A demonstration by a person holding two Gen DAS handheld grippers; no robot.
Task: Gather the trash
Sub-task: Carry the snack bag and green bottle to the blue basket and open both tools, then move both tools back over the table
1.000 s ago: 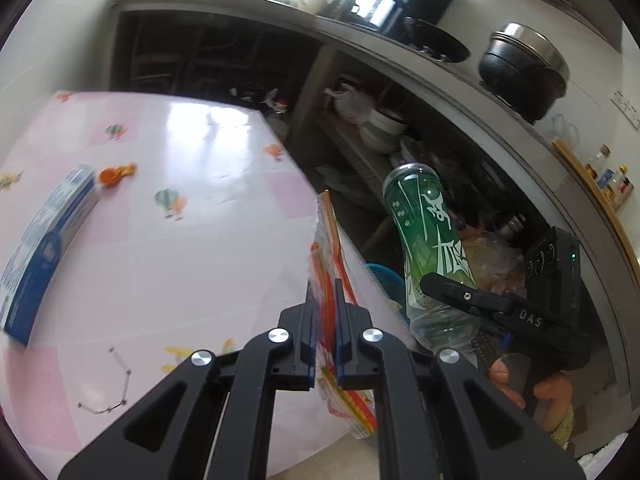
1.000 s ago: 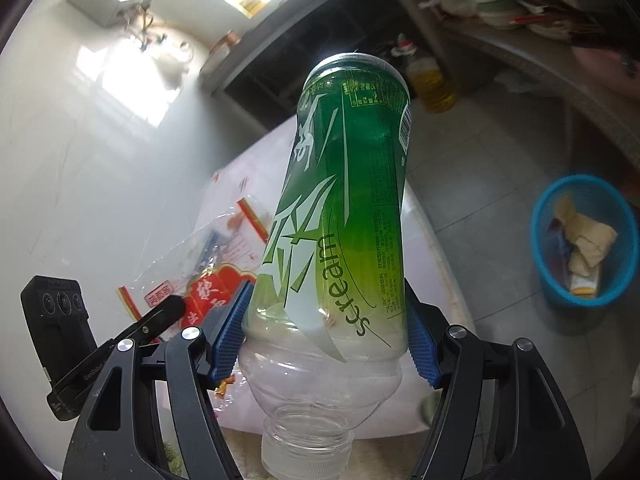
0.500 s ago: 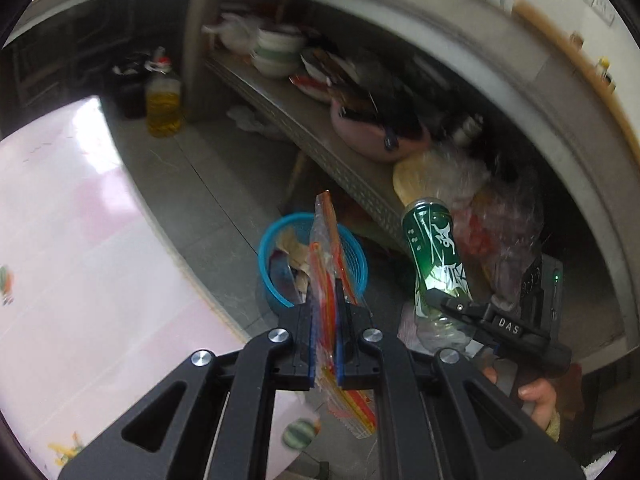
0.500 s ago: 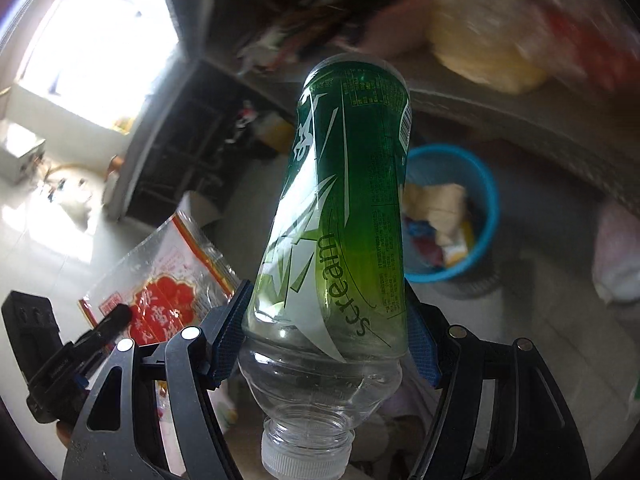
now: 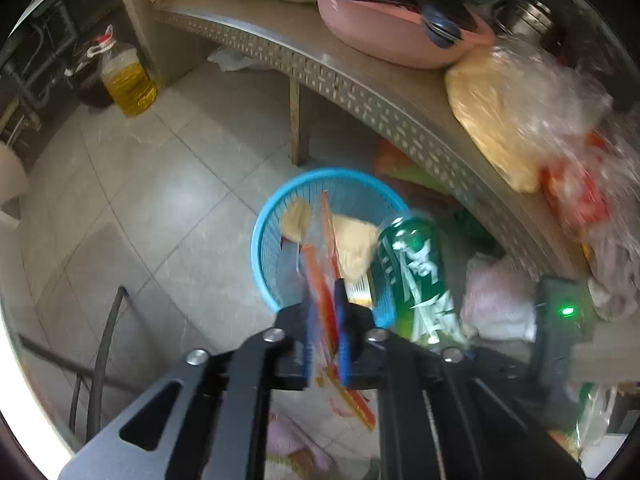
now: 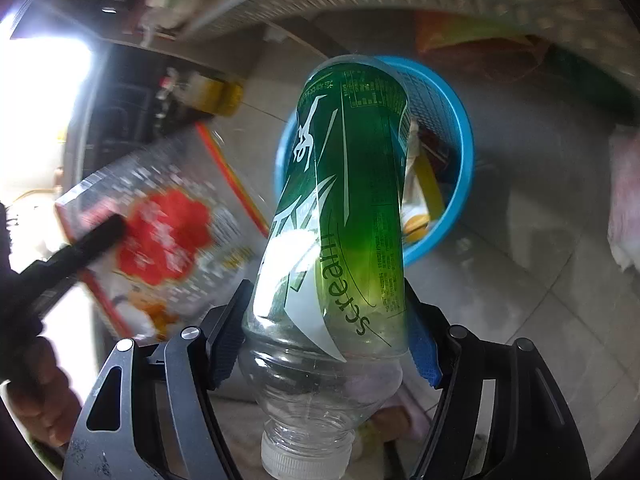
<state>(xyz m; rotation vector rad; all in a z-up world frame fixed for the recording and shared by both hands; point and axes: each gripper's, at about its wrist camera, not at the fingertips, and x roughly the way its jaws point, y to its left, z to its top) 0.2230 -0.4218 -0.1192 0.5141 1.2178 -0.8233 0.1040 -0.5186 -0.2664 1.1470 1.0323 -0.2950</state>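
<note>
We saw daylight flood in from far left of the blue basket [image 6: 452, 128], blown out to white glare. Near the basket the floor [image 5: 132, 184] carried a soft sheen. Motion blur smeared the shelf [image 5: 384, 108] above it, and fisheye curvature darkened every corner.

shelf [image 5: 384, 92]: pink basin [image 5: 384, 36], bagged food [image 5: 516, 112] | floor: oil jug [image 5: 128, 80] by shelf post [image 5: 295, 120]

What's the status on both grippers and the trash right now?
Left gripper jaws opening, snack wrapper between them, above blue basket. Right gripper shut on green bottle, cap toward the camera. Nothing blocking the basket.
</note>
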